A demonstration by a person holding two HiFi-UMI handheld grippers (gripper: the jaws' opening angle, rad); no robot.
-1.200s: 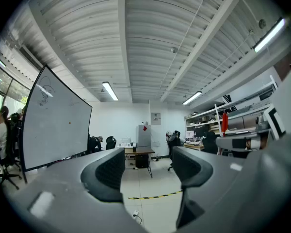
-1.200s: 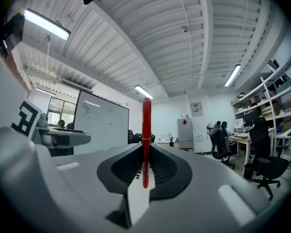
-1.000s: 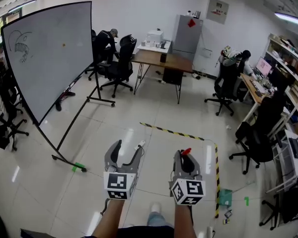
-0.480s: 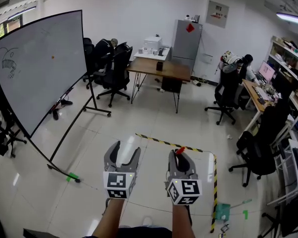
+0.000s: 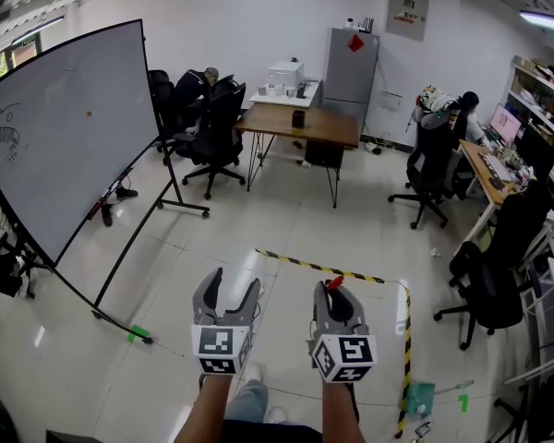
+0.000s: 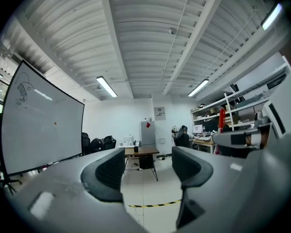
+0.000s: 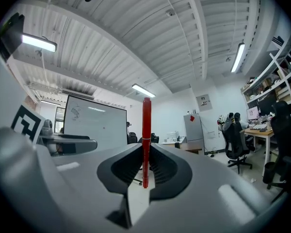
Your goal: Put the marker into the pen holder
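Slim red marker (image 7: 146, 130) is pinched btwn the pressed-together jaws of the right tool (image 5: 336, 293). Its long axis is upright, w/ the upper end well above the jaws and the lower end just below the pads. Left tool (image 5: 234, 282) is held beside it, jaws spread, nothing btwn them. A small dark cup (image 5: 298, 118), judged to be the pen holder, is seen on the brown wooden desk (image 5: 328, 129). It lies ahead and slightly left, well apart from both tools, beyond the yellow-black floor tape (image 5: 319, 268). The gap must be closed first. Marker is already near-vertical, so an end-first drop into the cup is favoured.
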